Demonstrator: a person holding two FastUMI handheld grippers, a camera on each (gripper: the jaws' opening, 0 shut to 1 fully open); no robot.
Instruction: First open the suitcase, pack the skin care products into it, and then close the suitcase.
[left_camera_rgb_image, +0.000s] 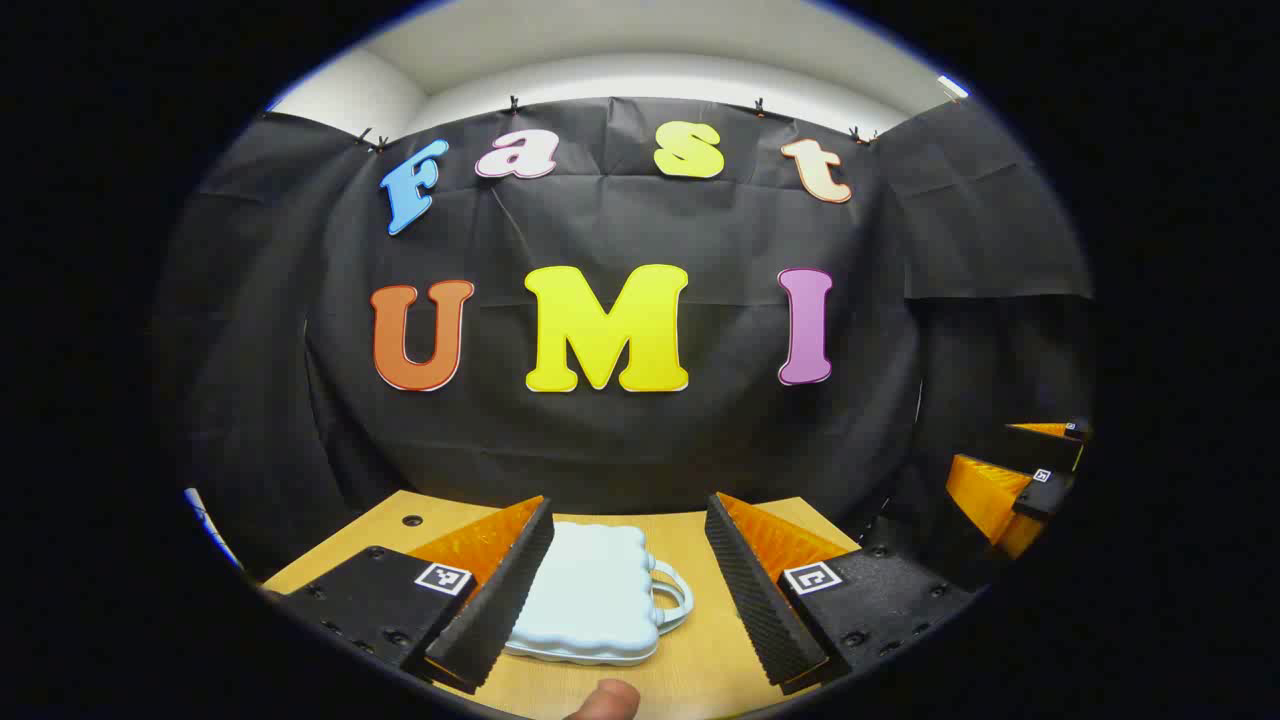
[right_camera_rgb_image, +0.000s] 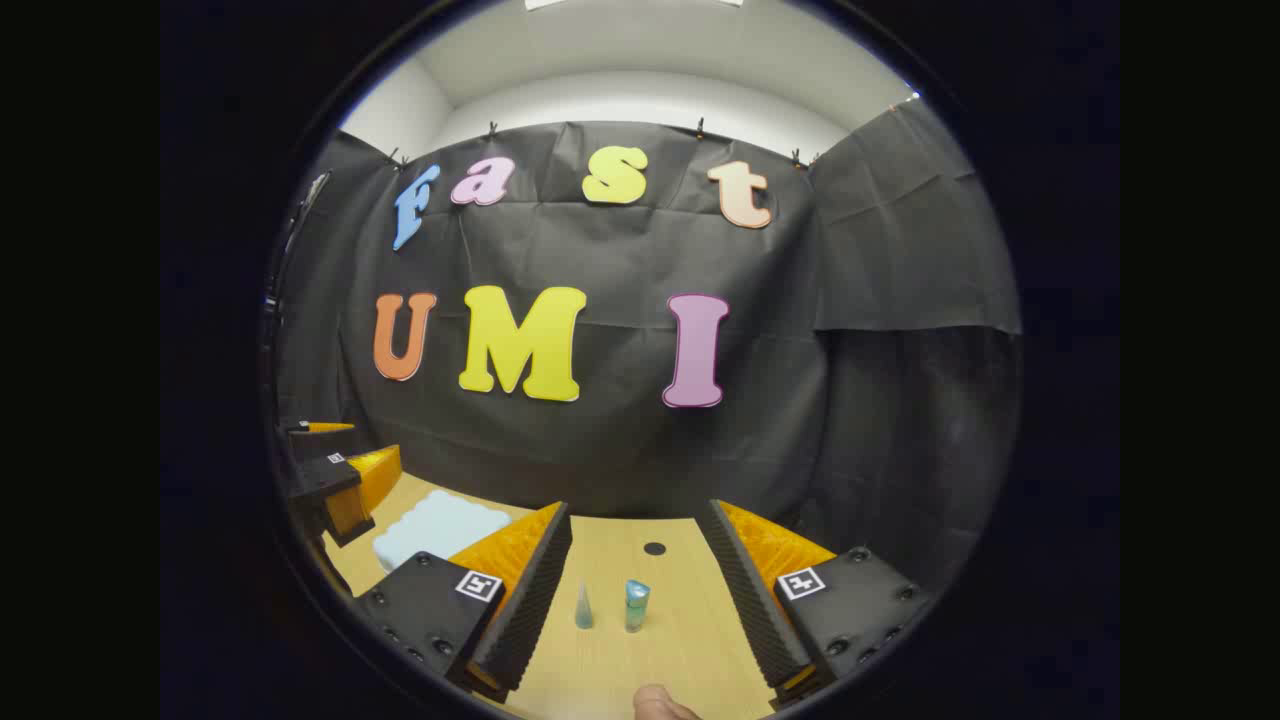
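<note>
A small pale blue suitcase (left_camera_rgb_image: 592, 592) with a scalloped edge and a looped handle lies flat and closed on the wooden table (left_camera_rgb_image: 700, 660). My left gripper (left_camera_rgb_image: 630, 520) is open, its fingers standing either side of the case and above it. The right gripper view has the same suitcase (right_camera_rgb_image: 435, 525) at the left. Two skin care products stand upright on the table: a slim pointed tube (right_camera_rgb_image: 584, 607) and a bluish tube (right_camera_rgb_image: 637, 605). My right gripper (right_camera_rgb_image: 640, 515) is open, with both tubes in the gap ahead of it, untouched.
The black cloth wall closes the table's far side. A round hole (right_camera_rgb_image: 654, 548) marks the tabletop beyond the tubes, another hole (left_camera_rgb_image: 412, 521) at the far left. The right gripper (left_camera_rgb_image: 1020, 480) shows at the right edge, the left gripper (right_camera_rgb_image: 340, 480) at the left. A fingertip (left_camera_rgb_image: 605, 700) shows below.
</note>
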